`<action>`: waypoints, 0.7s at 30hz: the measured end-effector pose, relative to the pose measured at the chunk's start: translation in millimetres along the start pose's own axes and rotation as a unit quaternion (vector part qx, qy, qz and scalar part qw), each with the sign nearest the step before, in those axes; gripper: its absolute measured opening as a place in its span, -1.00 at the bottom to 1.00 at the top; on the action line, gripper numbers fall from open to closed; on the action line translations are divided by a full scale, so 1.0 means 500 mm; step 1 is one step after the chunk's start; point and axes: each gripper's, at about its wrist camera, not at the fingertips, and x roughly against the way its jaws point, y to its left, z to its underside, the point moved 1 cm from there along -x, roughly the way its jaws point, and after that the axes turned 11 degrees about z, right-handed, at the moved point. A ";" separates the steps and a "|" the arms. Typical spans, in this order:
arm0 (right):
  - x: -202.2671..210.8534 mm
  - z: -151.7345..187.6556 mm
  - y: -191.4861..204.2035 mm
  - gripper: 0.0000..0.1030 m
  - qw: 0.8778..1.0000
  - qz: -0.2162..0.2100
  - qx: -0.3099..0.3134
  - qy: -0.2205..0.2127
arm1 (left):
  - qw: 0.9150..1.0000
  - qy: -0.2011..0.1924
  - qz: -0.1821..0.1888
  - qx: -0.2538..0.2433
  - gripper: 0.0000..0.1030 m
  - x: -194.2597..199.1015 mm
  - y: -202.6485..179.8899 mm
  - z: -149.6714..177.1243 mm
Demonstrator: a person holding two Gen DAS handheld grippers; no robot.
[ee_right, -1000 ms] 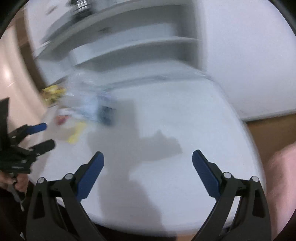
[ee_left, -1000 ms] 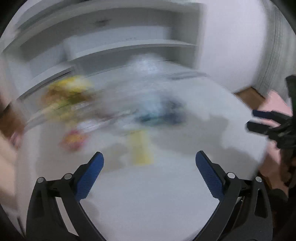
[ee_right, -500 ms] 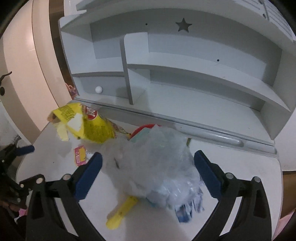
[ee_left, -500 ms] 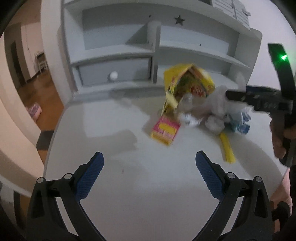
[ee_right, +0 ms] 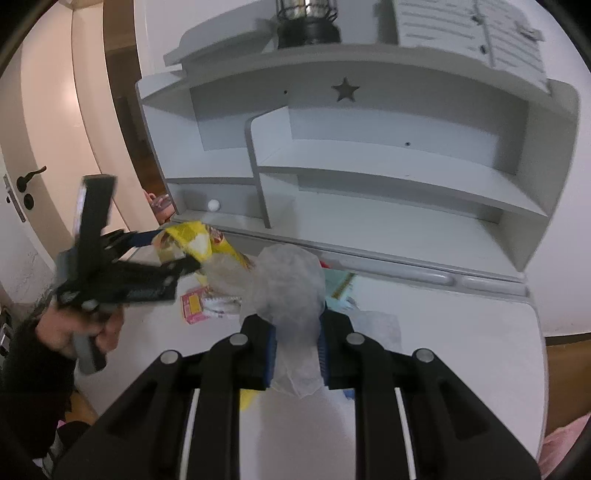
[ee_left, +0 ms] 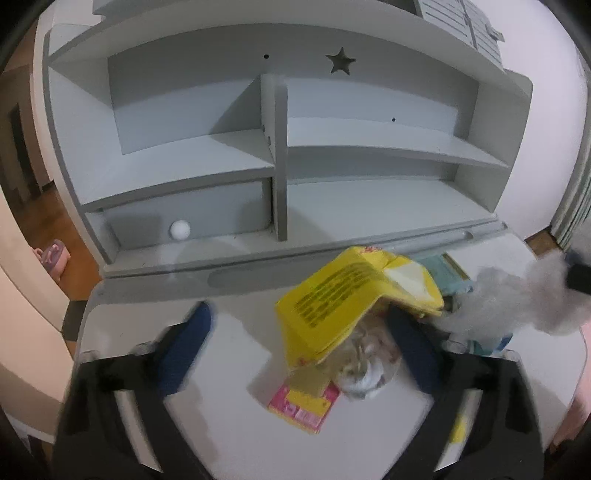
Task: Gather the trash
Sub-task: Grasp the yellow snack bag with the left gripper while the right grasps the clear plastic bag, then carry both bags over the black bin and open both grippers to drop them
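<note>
A heap of trash lies on the white desk (ee_left: 229,398). My right gripper (ee_right: 295,354) is shut on a translucent plastic bag (ee_right: 288,288), which also shows in the left wrist view (ee_left: 495,310). My left gripper (ee_left: 303,347) is open, its fingers around the lower edge of a yellow snack bag (ee_left: 340,299); it also shows at the left of the right wrist view (ee_right: 173,251). Under the yellow bag lie a crumpled clear wrapper (ee_left: 362,365) and a pink and yellow packet (ee_left: 306,406). A teal packet (ee_left: 443,269) lies behind.
A grey shelf unit (ee_left: 277,155) with a drawer and white knob (ee_left: 180,229) stands at the back of the desk. A lantern (ee_right: 306,18) sits on top of it. A door (ee_right: 33,177) is at the left. A yellow strip (ee_left: 458,430) lies near the desk's right front.
My right gripper has shut on the plastic bag and lifted it. My left gripper has moved forward to the yellow snack bag, its fingers still apart.
</note>
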 end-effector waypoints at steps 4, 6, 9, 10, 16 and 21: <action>0.060 0.034 -0.065 -0.64 0.999 0.013 -0.034 -0.010 | 0.999 0.009 0.025 0.022 -0.87 0.004 -0.005 -0.015; 0.093 0.056 -0.105 -0.64 0.998 0.031 -0.054 -0.018 | 1.000 -0.005 0.010 0.022 -0.88 0.027 -0.019 -0.021; 0.153 0.101 -0.185 -0.64 0.993 0.061 -0.097 -0.029 | 0.999 -0.044 0.010 0.018 -0.90 0.084 -0.067 -0.041; 0.180 0.123 -0.218 -0.64 0.990 0.076 -0.115 -0.033 | 0.998 -0.053 0.013 0.015 -0.90 0.098 -0.083 -0.045; 0.334 0.304 -0.398 -0.64 0.959 0.171 -0.223 -0.044 | 0.991 -0.079 0.106 -0.035 -0.90 0.150 -0.306 -0.055; 0.461 0.513 -0.528 -0.64 0.911 0.259 -0.321 -0.028 | 0.964 -0.034 0.238 -0.112 -0.90 0.121 -0.597 0.009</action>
